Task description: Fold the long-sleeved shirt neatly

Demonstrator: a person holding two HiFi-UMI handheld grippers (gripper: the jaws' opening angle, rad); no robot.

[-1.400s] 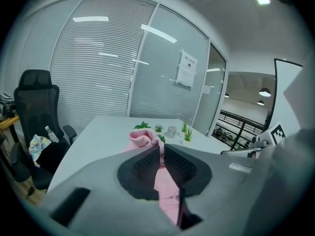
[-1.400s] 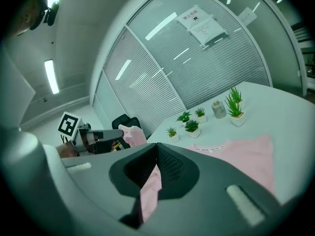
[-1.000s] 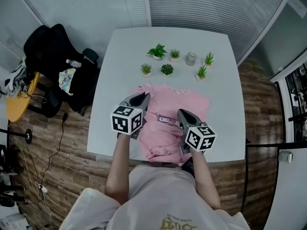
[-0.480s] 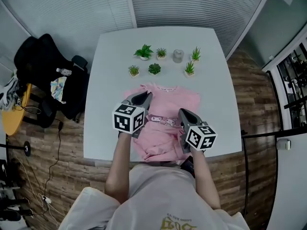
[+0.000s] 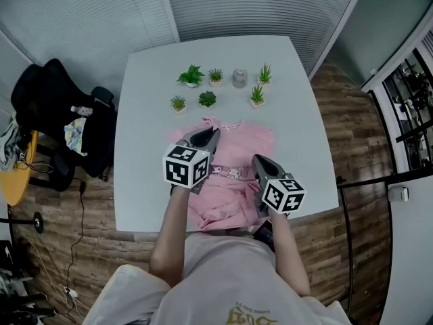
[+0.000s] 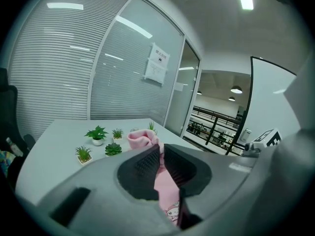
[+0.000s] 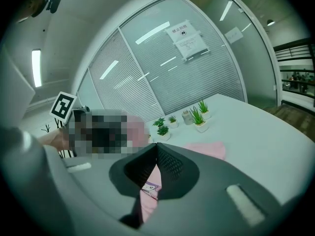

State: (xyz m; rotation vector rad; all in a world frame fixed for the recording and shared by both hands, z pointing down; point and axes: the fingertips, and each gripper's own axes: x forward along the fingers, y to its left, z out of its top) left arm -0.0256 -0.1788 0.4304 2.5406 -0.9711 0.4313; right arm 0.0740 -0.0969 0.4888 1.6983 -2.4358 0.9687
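Both my jaws are clamped shut on cloth: the left gripper (image 5: 208, 135) pinches the pink shirt (image 5: 237, 144) near its collar, and the right gripper (image 5: 260, 161) pinches it lower on the front. The shirt lies on the worktop (image 5: 139, 134), bunched at the near edge. My pinches are thin, so a hard tug could pull a layer free. If one hand leads the other, the fold goes crooked. The small potted plants (image 5: 191, 75) stand just beyond the collar, and a long forward sweep could knock one. Against a second ago, my left jaws sit closer to the collar, and both grips are unchanged.
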